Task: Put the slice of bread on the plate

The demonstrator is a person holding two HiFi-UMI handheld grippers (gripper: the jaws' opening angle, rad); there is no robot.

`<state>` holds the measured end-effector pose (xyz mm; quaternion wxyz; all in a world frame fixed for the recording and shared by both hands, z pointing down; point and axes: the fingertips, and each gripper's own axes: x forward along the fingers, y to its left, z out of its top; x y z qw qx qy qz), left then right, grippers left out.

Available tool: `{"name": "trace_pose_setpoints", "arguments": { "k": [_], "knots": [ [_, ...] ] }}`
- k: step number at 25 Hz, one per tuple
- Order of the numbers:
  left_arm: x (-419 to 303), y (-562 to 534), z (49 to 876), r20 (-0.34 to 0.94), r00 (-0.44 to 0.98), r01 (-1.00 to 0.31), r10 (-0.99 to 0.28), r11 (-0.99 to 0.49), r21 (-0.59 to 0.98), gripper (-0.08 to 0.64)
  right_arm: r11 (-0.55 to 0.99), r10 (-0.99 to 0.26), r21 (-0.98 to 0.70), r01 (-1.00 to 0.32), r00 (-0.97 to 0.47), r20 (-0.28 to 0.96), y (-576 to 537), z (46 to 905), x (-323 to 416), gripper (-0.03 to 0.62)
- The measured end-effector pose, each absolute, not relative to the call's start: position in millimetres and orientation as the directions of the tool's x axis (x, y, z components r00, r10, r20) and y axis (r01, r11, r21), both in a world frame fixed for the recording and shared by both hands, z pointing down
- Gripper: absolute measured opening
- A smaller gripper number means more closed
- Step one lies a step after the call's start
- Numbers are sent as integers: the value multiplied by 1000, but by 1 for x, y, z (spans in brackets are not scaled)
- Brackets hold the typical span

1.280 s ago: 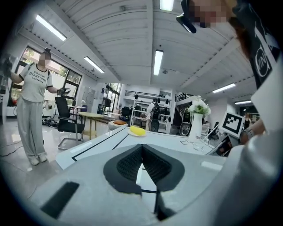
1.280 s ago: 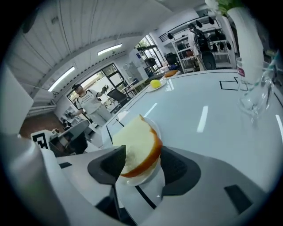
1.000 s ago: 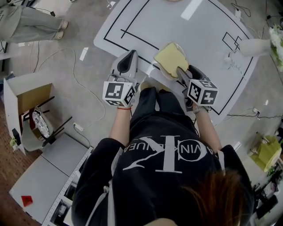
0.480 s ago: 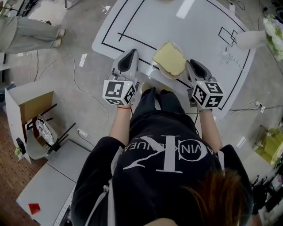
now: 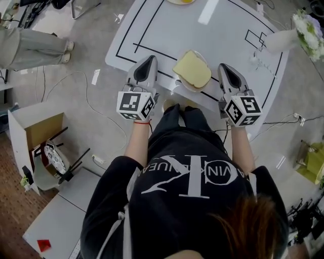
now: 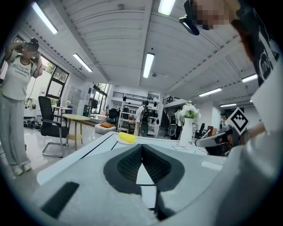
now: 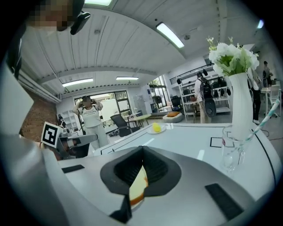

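Note:
The slice of bread [image 5: 192, 70] lies flat on a small white plate [image 5: 180, 86] near the table's front edge, between my two grippers. My left gripper [image 5: 150, 59] hovers left of the plate, jaws shut and empty [image 6: 141, 146]. My right gripper [image 5: 223, 67] is held right of the plate, apart from the bread, its jaws shut with nothing between them [image 7: 142, 148]. In the right gripper view a strip of the bread [image 7: 139, 186] shows through the slot under the closed tips.
A white vase of flowers [image 5: 283, 38] and a drinking glass [image 5: 255, 59] stand at the table's right side. A yellow item on a plate [image 5: 178, 1] sits at the far edge. A person [image 5: 30, 43] stands on the floor to the left.
My right gripper has drawn back from the bread's near edge, risen and shifted right, and its jaws have shut. The bread stays on the plate. The left gripper has hardly moved.

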<state>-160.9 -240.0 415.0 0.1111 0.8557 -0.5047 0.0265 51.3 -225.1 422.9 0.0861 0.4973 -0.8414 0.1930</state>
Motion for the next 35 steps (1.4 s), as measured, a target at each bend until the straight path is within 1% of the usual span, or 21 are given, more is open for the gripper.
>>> {"name": "trace_pose_setpoints", "arguments": {
  "k": [7,19,35],
  "knots": [
    [-159,-247,404,139,502,-863,-854,-483,149,11,435,-832,-205,-876,-479,281,-231,406,56,0],
    [-166,-254,378,84,483,-873,-872,-471,131,11,450,-860,-151,-880,-472,193,-240,379,60,0],
    [-175,-261,330,-15,447,-888,-894,-446,112,11,493,-866,-65,-867,-497,61,-245,332,58,0]
  ]
}}
